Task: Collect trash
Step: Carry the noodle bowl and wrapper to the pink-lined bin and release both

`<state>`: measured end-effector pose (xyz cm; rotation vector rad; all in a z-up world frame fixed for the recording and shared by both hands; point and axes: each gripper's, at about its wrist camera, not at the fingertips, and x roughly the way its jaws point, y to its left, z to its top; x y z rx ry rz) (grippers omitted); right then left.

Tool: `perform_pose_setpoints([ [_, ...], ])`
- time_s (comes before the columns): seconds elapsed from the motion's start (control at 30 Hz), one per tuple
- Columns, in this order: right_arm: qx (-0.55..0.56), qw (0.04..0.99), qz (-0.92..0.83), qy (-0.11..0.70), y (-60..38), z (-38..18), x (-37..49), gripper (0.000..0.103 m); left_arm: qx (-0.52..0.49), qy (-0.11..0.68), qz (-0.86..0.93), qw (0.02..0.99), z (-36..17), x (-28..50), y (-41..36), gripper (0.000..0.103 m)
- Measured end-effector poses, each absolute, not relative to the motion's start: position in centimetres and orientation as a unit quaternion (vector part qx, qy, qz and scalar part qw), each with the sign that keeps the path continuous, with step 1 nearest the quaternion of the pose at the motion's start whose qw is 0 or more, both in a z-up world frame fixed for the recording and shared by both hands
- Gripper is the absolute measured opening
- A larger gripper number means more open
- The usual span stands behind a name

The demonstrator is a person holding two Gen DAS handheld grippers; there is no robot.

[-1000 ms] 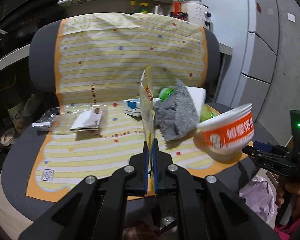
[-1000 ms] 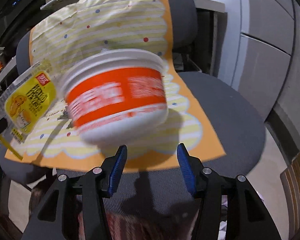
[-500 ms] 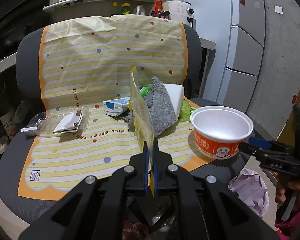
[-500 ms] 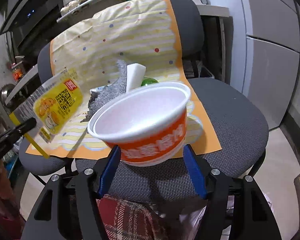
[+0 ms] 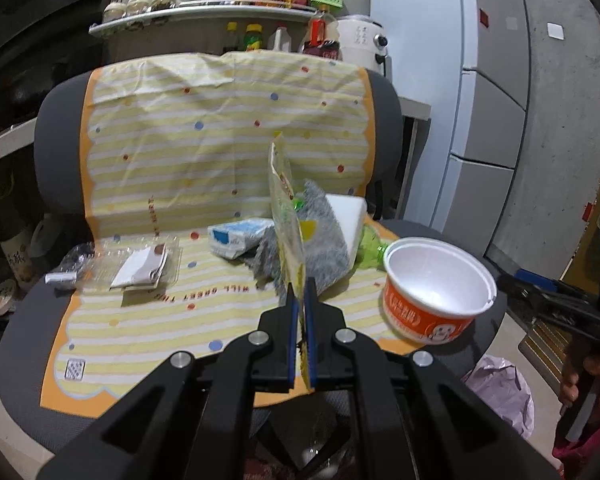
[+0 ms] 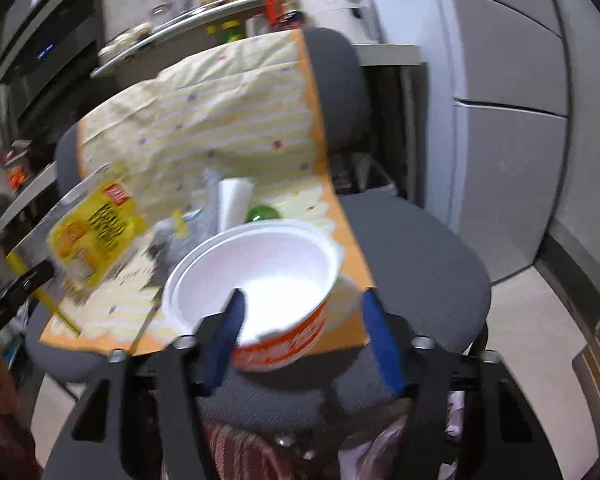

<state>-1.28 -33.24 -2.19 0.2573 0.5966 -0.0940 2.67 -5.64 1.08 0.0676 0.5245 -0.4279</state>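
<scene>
Left claw [image 5: 300,300] is clamped on a yellow snack wrapper [image 5: 286,224], held edge-on & upright above the front of the chair seat [image 6: 420,248]. Right claw [image 6: 300,320] is spread wide; its left blue finger [image 6: 224,332] sits inside the rim of a white/orange noodle cup [image 6: 256,276], the right finger apart from the cup wall, so can't tell if it's truly gripped. Cup is mouth-up, tilted, over the seat's front right w/ the striped yellow cloth [image 5: 220,152] behind. On the cloth: grey rag [image 5: 328,236], tissue pack [image 5: 240,236], clear plastic tray [image 5: 132,264]. Pink bag [image 5: 504,388] lower right.
</scene>
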Motion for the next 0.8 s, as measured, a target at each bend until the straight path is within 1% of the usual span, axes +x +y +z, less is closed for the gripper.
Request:
perform_pose_setpoints([
  [0.03,0.132,0.945,-0.054,0.293,-33.7,-2.3,-0.8,0.040,0.035,0.254,-0.211,0.943,1.2,2.7,-5.9,0.002],
  [0.1,0.142,0.941,-0.066,0.301,-34.4,-2.6,0.3,0.029,0.037,0.253,-0.215,0.942,1.2,2.8,-6.3,0.002],
  [0.13,0.146,0.937,-0.071,0.308,-34.7,-3.0,0.9,0.026,0.037,0.254,-0.218,0.942,1.1,3.0,-6.5,0.002],
  [0.3,0.172,0.922,-0.081,0.338,-35.6,-4.6,3.1,0.025,0.035,0.260,-0.223,0.939,0.6,3.3,-6.7,0.002],
  [0.33,0.177,0.921,-0.079,0.339,-35.6,-4.8,3.3,0.017,0.033,0.262,-0.223,0.938,0.6,3.4,-6.7,0.002],
  [0.4,0.185,0.922,-0.075,0.332,-35.6,-4.7,3.1,0.008,0.031,0.264,-0.225,0.938,0.5,3.4,-6.6,0.002],
  [0.6,0.186,0.933,-0.078,0.299,-35.8,-2.9,0.3,0.006,0.023,0.259,-0.250,0.933,0.5,2.7,-7.3,0.002],
  [0.8,0.188,0.934,-0.107,0.283,-37.8,-1.5,-4.6,0.006,0.027,0.251,-0.306,0.918,0.4,0.9,-10.6,0.002],
])
